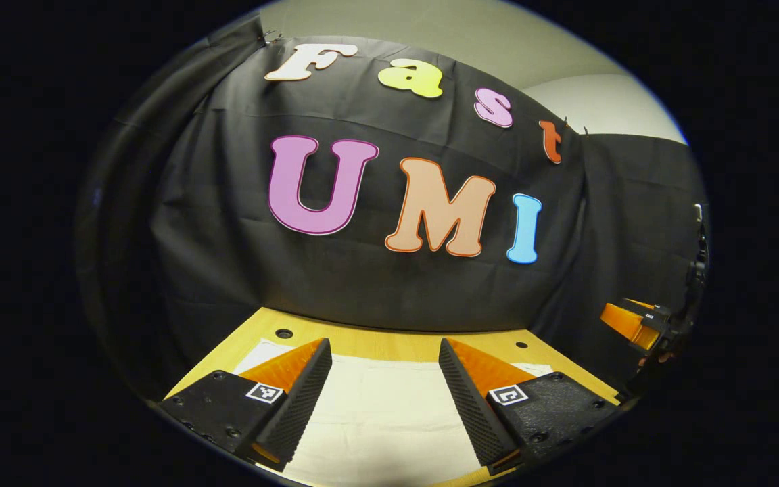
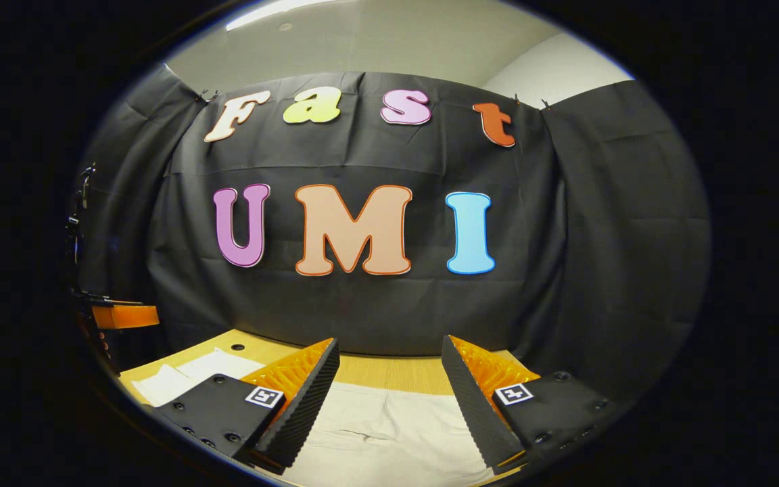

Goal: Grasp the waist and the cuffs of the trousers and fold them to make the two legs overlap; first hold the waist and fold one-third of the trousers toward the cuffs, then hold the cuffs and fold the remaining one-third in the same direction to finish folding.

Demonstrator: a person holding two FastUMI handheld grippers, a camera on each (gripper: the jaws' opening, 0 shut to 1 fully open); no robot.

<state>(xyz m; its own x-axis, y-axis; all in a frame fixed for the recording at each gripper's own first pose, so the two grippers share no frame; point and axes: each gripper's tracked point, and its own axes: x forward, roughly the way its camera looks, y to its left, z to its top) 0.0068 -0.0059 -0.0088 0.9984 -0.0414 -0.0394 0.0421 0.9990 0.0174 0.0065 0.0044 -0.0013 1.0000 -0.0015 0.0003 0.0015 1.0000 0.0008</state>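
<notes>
Pale trousers (image 1: 376, 412) lie flat on the wooden surface (image 1: 389, 341), beneath both claws. Your left claw (image 1: 384, 399) and right claw (image 2: 389, 406) gape wide, holding nothing. Lower both evenly onto waist and cuffs; pinch only fabric edge.

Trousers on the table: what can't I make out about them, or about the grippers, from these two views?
- Trousers: in the left gripper view, the lower edge cuts them off; waist and cuffs can't be told apart.
- Trousers: in the right gripper view, the right gripper covers their sides.
- Table: its near part is under the cloth.
- Other gripper: at the left gripper view's rim, too cut off to tell open or shut.
</notes>
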